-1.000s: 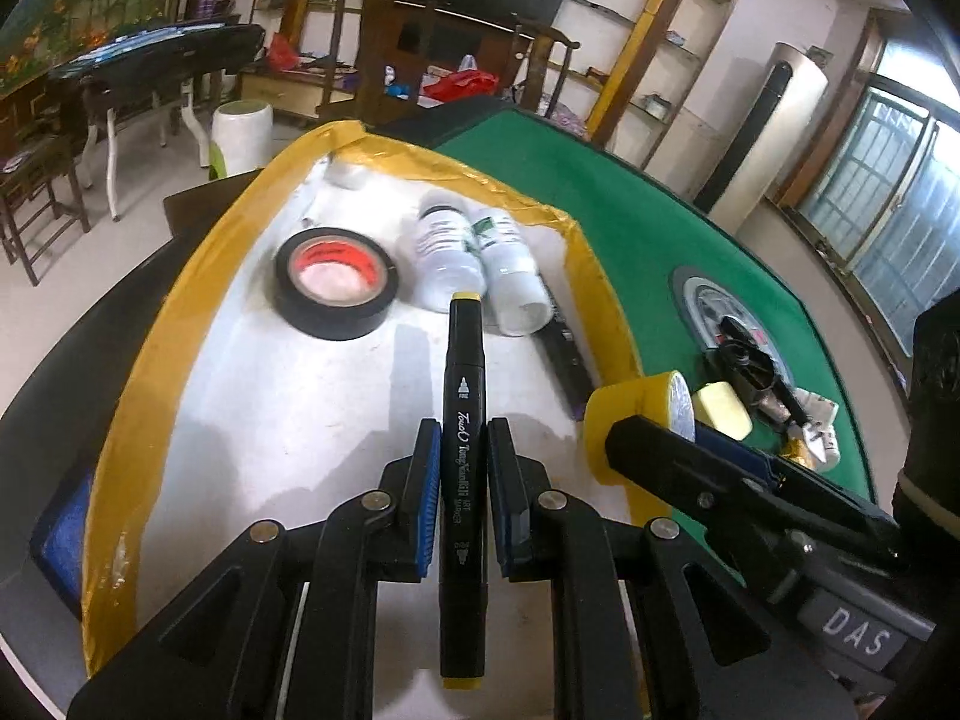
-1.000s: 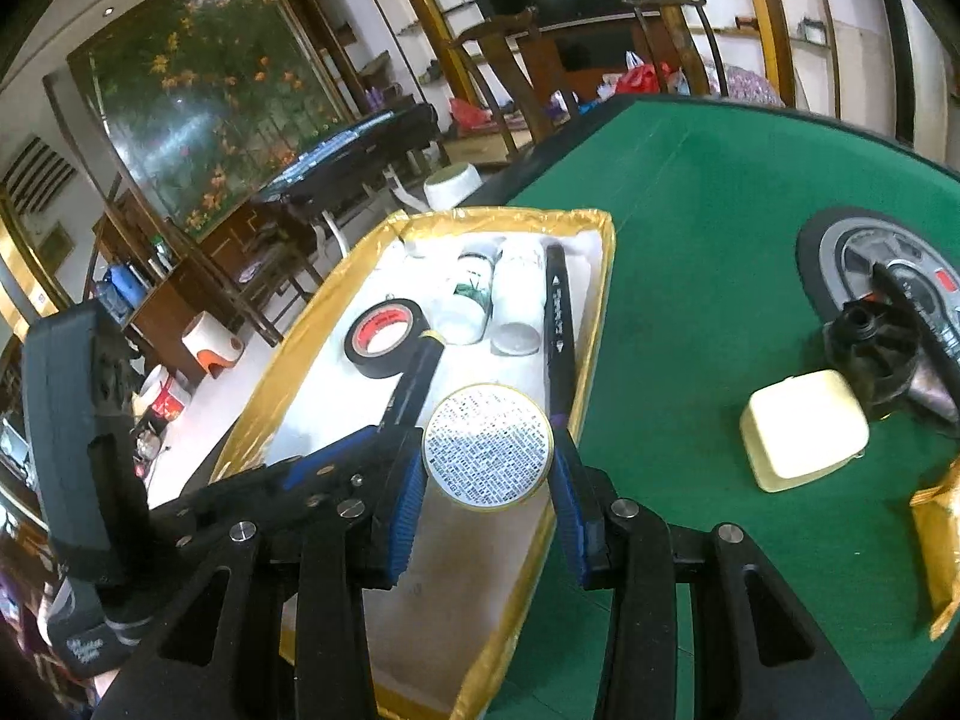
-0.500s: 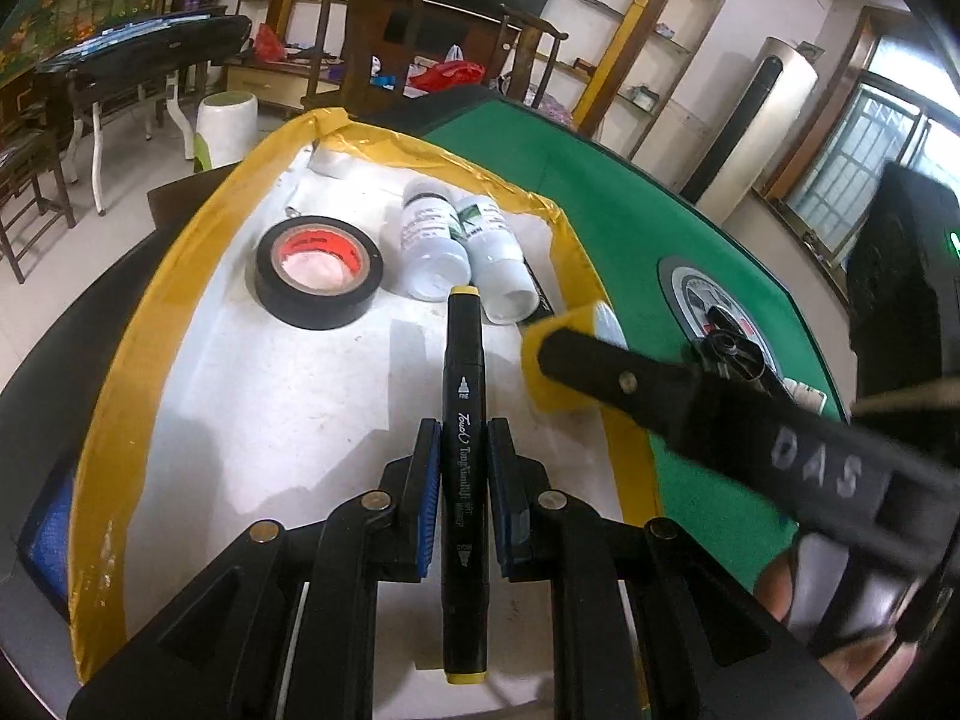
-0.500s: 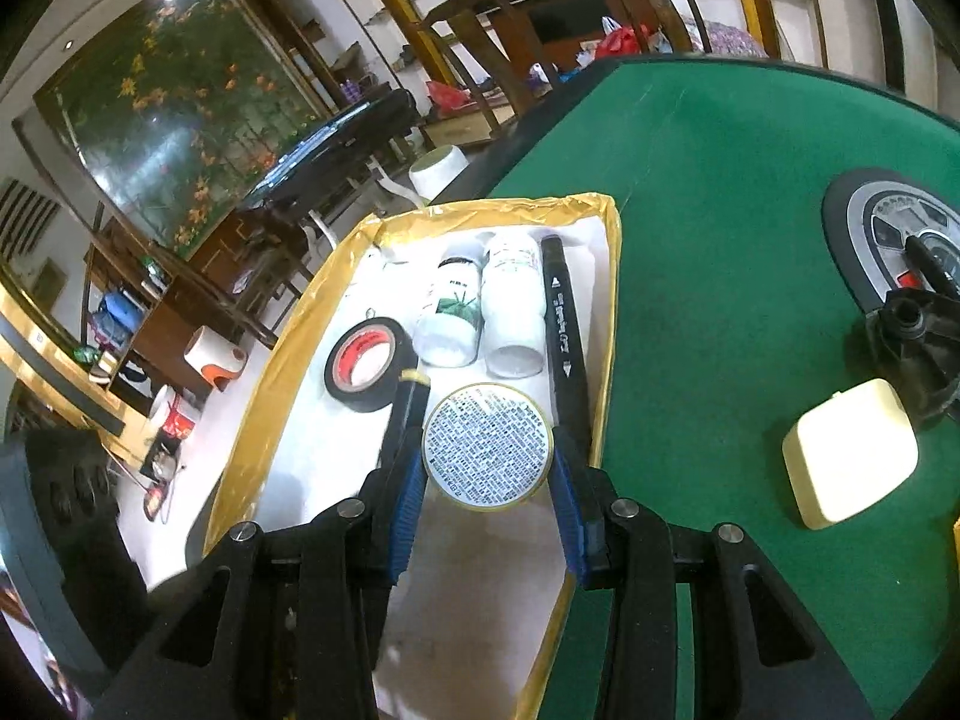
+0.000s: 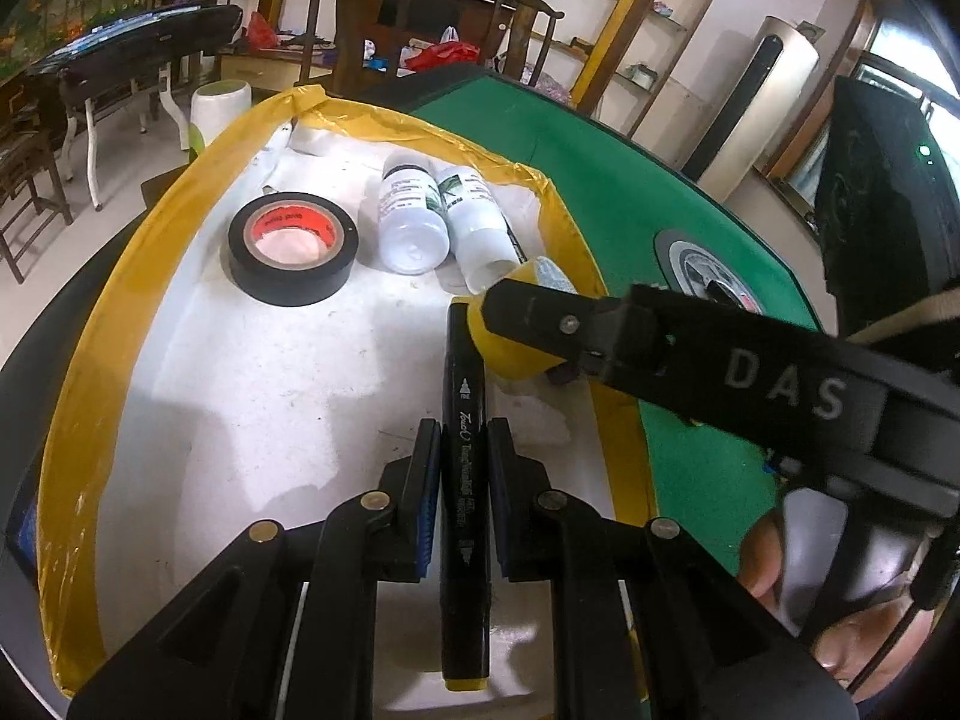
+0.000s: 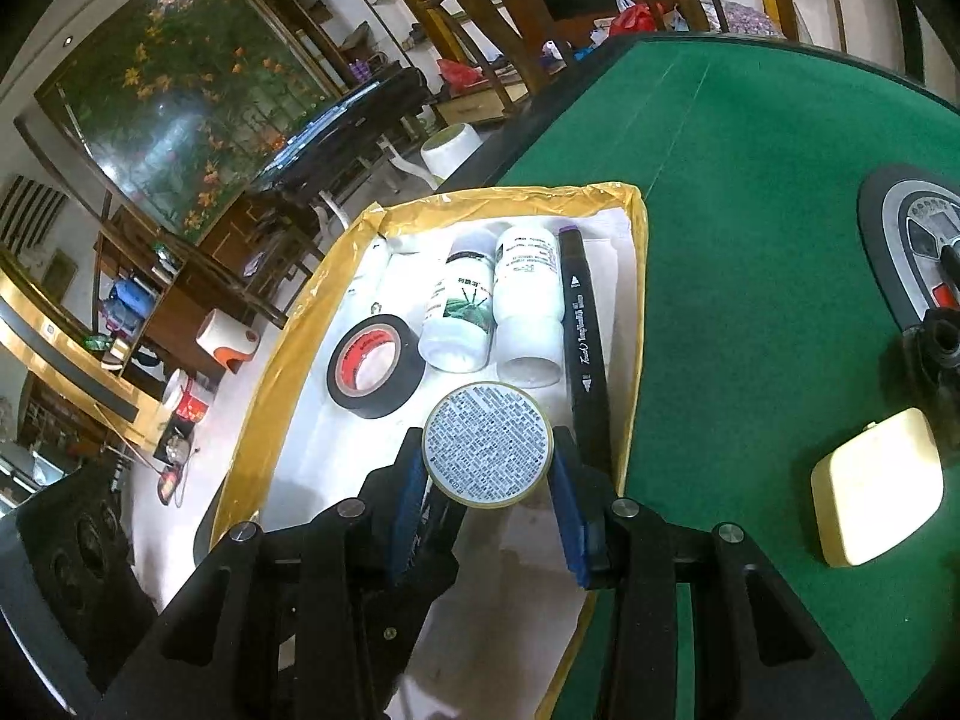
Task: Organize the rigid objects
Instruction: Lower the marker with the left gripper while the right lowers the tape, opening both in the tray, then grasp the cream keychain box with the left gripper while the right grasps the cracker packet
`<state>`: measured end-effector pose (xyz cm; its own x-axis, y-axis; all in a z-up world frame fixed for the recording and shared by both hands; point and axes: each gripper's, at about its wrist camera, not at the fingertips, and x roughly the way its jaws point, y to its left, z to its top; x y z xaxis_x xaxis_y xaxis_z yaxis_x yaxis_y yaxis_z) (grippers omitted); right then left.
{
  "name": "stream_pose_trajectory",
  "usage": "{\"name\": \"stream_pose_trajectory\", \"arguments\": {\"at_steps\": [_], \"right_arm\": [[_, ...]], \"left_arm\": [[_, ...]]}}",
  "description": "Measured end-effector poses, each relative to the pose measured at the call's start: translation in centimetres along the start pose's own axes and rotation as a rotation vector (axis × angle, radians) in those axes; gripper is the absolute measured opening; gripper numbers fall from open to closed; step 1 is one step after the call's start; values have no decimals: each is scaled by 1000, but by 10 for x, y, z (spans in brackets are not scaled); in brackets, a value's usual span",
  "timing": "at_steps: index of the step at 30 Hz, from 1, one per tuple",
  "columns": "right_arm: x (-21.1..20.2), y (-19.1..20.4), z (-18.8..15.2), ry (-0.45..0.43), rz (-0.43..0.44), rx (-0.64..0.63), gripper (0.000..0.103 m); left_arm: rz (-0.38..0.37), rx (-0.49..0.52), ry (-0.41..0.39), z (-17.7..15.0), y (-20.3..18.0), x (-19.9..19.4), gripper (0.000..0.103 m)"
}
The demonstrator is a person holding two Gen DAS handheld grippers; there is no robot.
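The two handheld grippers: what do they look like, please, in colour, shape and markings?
Both are black plastic. The left gripper has angular linkage arms with silver round pins and blue ribbed pads. The right gripper is built alike; its side carries grey letters "DAS" and a beige strap.

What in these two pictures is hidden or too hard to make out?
- Left view: the second marker lies mostly behind the bottles.
- Right view: print on the yellow tin is too small to read.
- Right view: the black gadget is cut off by the edge.
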<state>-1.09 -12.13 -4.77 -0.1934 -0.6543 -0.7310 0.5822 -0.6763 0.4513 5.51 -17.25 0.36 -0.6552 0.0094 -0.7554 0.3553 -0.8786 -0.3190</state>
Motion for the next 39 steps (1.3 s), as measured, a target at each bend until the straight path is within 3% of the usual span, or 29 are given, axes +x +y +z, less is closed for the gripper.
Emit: {"name": "stream_pose_trajectory", "arguments": {"at_steps": [5, 12, 17, 24, 33, 39], "right_arm": [[-5, 3, -2, 7, -11, -25, 37], [-7, 15, -4, -7, -30, -62, 57], [-9, 16, -2, -17, -15, -59, 57], [-13, 15, -5, -26, -5, -43, 57], [-48, -17, -7, -98, 3, 4, 57], [-60, -47, -8, -101, -3, 48, 57]], "left_arm": [[23, -6, -8, 0, 3, -3, 13], [44, -38, -18, 3, 13, -7, 13], [38, -43, -17, 3, 14, -9, 13], [27, -39, -23, 3, 10, -10, 36], [33, 32, -52, 2, -13, -18, 36], [27, 81, -43, -3, -33, -17, 36]]}}
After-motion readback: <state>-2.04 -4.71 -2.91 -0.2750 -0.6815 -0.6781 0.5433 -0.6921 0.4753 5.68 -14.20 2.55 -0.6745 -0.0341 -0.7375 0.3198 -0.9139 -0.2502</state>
